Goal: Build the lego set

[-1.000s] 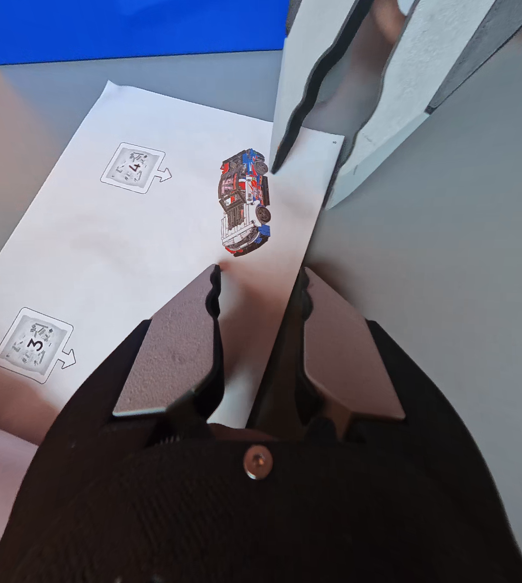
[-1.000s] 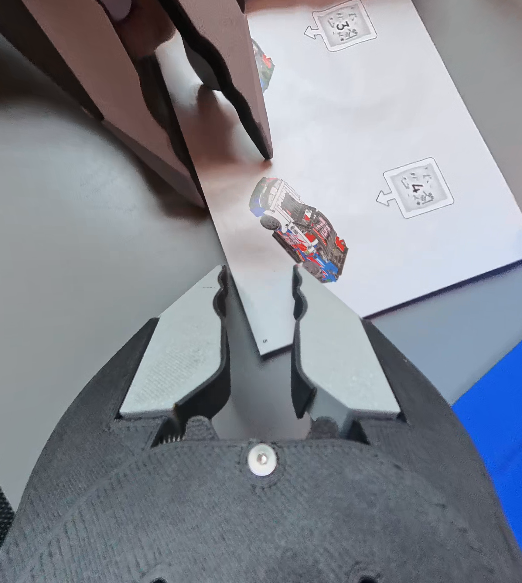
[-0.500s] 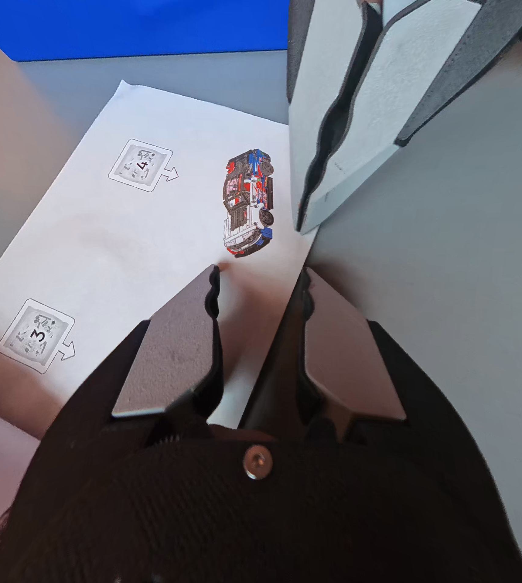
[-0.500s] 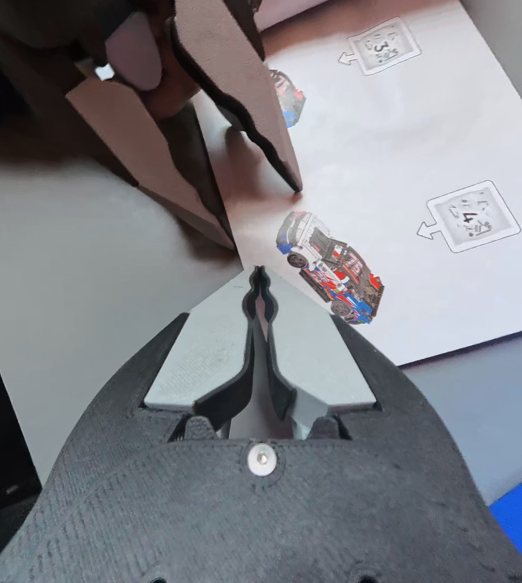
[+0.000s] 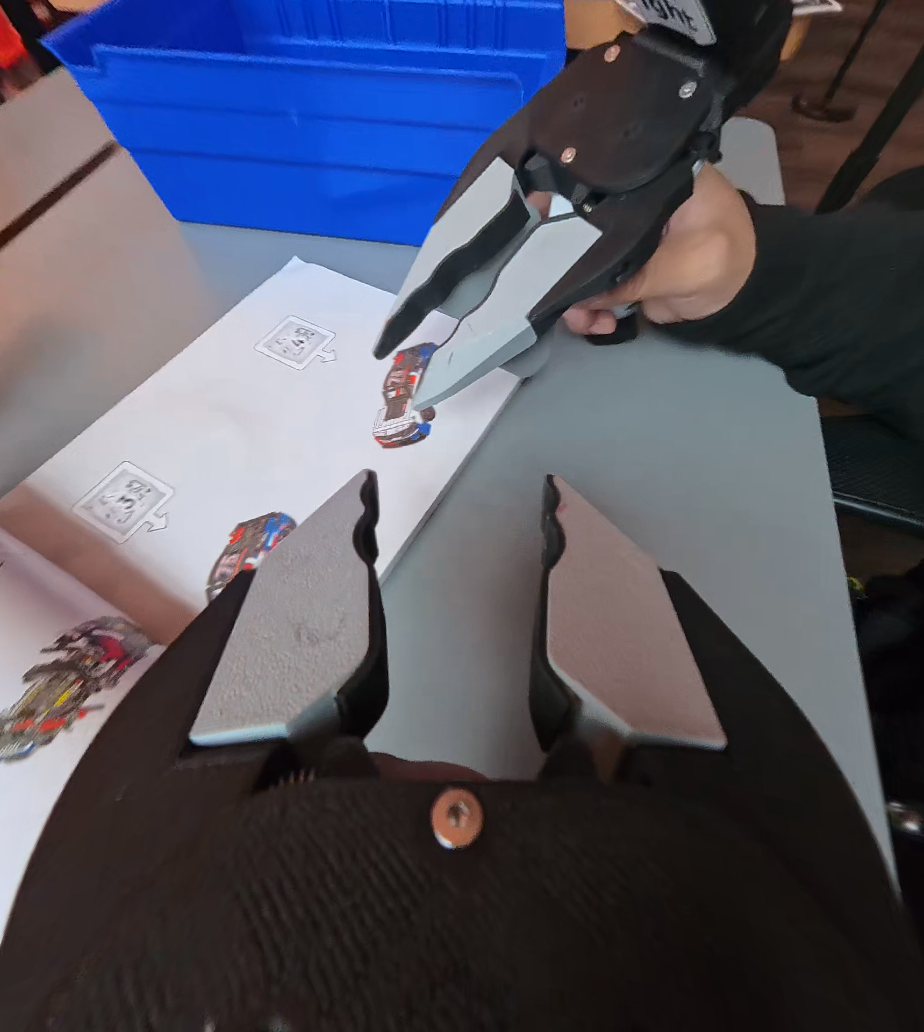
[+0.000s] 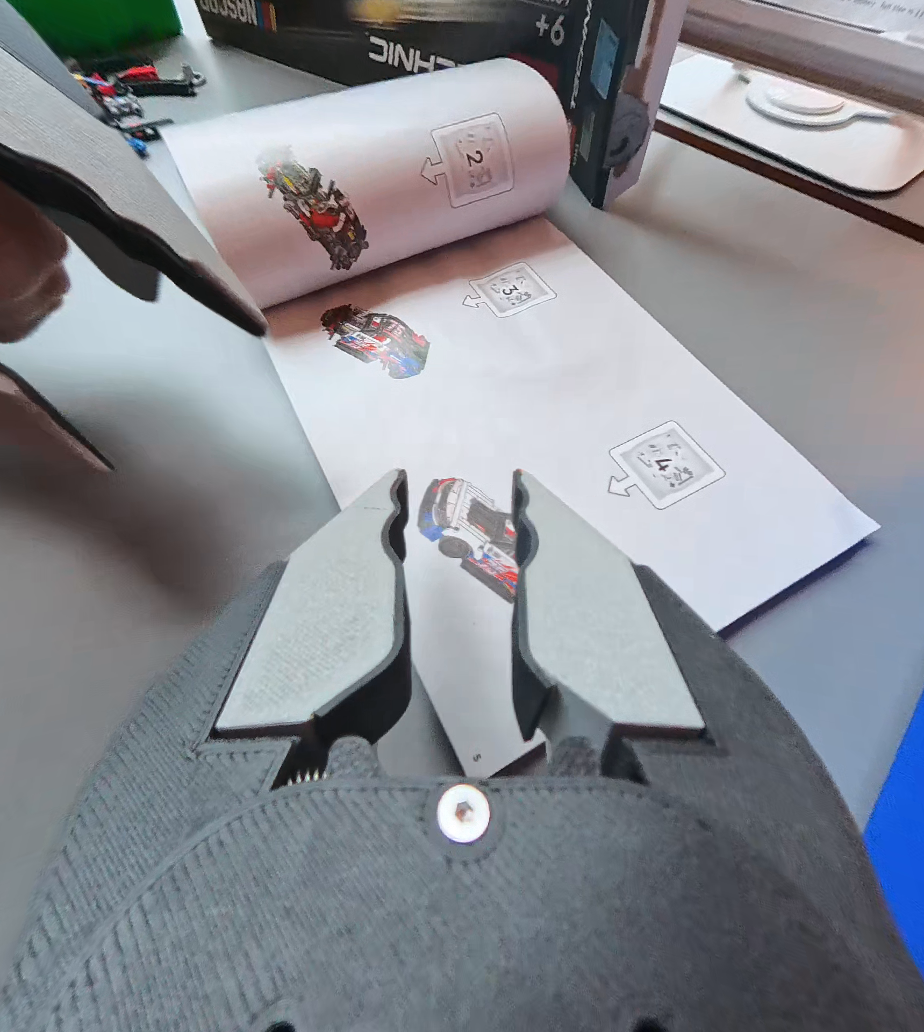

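While both tools gape empty, the instruction booklet (image 6: pixel 504 402) lies flat beneath the right tool (image 6: pixel 459 502).

Instruction booklet (image 6: pixel 504 391) smooth white paper; table (image 5: pixel 644 447) matt grey; bin (image 5: pixel 292 111) glossy blue plastic

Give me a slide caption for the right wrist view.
Open right gripper above the instruction booklet, left gripper alongside.

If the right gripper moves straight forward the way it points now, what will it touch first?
Probably the open white instruction booklet: the open right gripper tilts down at its flat page, about at the printed white car picture showing between the fingers. Its height above the page is unclear.
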